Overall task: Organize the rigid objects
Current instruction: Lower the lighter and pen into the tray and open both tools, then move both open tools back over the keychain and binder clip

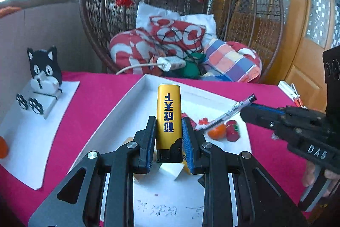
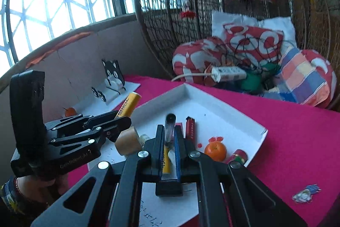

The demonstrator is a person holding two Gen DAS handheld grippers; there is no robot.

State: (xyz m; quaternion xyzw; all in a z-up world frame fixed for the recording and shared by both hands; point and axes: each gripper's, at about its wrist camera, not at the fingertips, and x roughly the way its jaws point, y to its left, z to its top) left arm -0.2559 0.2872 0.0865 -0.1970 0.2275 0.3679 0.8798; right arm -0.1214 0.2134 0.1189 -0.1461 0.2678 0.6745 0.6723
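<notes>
A yellow lighter with blue characters stands upright between the pads of my left gripper, which is shut on its lower end, above the white tray. My right gripper is shut on a clear pen with a black cap, also over the tray. In the left wrist view the right gripper comes in from the right with the pen sticking out past its tips. The right wrist view shows the left gripper at the left with the lighter.
In the tray lie an orange, a red lighter, a small red can and a wooden cylinder. A cat-shaped stand sits on white paper at the left, with another orange. A keychain lies on the pink cloth.
</notes>
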